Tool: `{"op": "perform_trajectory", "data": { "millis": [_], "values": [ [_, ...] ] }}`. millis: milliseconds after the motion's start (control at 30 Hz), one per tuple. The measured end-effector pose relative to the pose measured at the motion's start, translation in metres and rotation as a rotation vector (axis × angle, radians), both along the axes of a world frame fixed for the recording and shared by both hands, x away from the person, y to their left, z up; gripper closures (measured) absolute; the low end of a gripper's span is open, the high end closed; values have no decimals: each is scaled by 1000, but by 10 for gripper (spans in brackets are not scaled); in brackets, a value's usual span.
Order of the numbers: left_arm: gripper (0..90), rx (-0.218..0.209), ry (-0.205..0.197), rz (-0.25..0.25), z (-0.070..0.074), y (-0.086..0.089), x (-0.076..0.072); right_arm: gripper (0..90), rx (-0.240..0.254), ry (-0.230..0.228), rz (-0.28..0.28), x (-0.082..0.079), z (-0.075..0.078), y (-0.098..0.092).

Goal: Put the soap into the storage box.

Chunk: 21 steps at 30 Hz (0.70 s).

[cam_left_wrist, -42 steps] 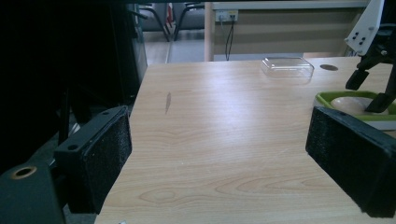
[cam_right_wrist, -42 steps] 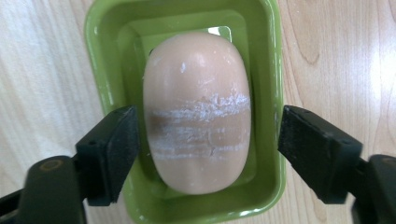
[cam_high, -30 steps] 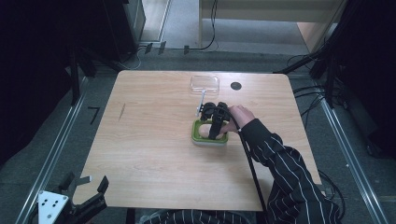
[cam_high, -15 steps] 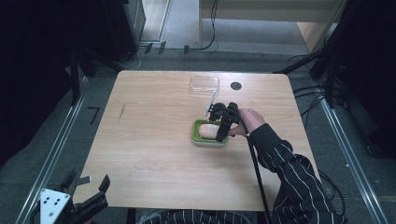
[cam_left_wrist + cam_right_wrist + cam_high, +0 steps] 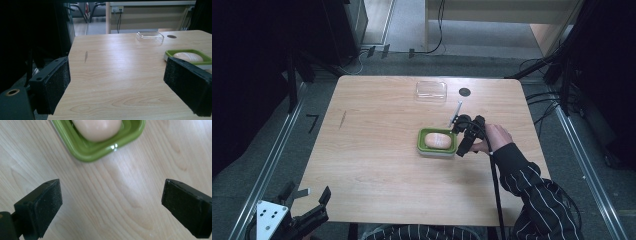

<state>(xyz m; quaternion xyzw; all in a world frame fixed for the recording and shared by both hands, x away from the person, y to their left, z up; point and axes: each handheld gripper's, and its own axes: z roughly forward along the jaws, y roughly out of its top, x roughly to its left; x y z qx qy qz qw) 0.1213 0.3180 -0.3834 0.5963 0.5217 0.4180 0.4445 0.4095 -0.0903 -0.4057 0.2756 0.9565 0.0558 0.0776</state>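
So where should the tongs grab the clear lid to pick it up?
Probably across its two long sides, coming straight down from above. The clear lid lies flat on the table with its closed top up, a low rounded rectangle. Its short width would fit between the open right tongs, and nothing stands close beside it.

The right gripper (image 5: 460, 141) drew back from over the green rectangular dish (image 5: 437, 142) toward its right side, jaws opened wide and empty.
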Motion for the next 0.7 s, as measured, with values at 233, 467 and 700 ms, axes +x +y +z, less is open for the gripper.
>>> {"op": "perform_trajectory", "data": {
  "millis": [233, 467, 700],
  "values": [
    [72, 1, 2, -10, 0, 0, 3, 37, -2, 13, -49, -16, -8, -17],
    [72, -2, 3, -22, 0, -1, 6, 39, -9, 16, -81, -28, -13, -30],
    [72, 1, 3, -36, 0, -3, 10, 40, -12, 31, -118, -45, -20, -49]
  ]
}}
